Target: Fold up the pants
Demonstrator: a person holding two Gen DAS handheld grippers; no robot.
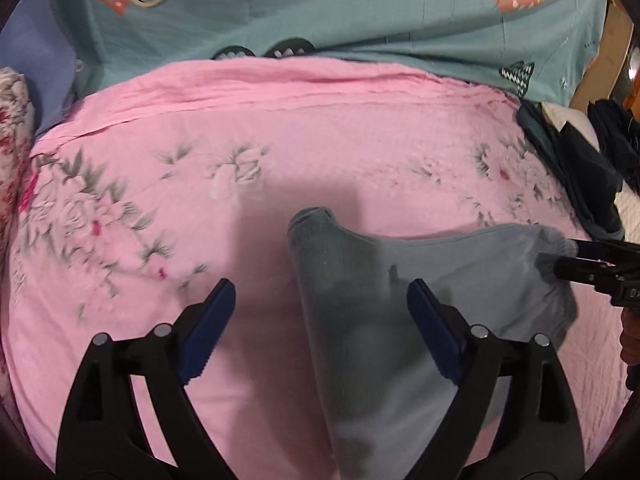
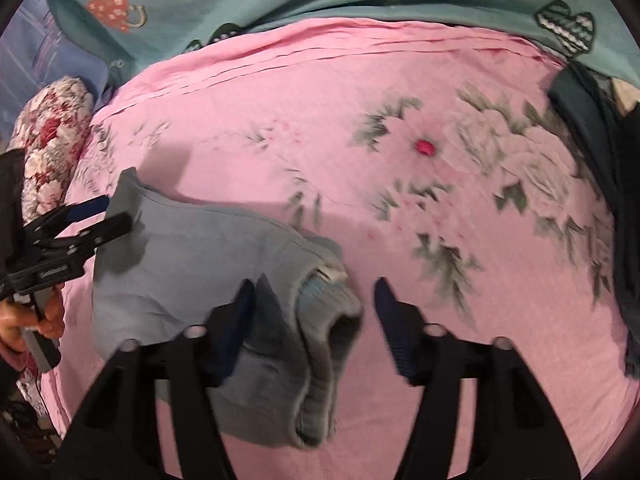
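Observation:
The grey-blue pants point(image 1: 372, 320) lie folded into a thick bundle on the pink floral bedspread point(image 1: 240, 140). My left gripper point(image 1: 320, 308) is open, and the pants' left folded edge lies between its jaws. It also shows in the right wrist view point(image 2: 114, 214) at the pants' far left corner. My right gripper point(image 2: 314, 300) is open above the ribbed waistband end of the pants point(image 2: 224, 276). It shows in the left wrist view point(image 1: 576, 256) at the pants' right corner. Neither gripper holds the cloth.
A teal sheet with heart prints point(image 1: 320, 12) lies beyond the pink bedspread point(image 2: 320, 100). Dark clothes point(image 1: 580, 176) are piled at the right edge; they also show in the right wrist view point(image 2: 600, 152). A floral pillow point(image 2: 52, 148) lies at the left.

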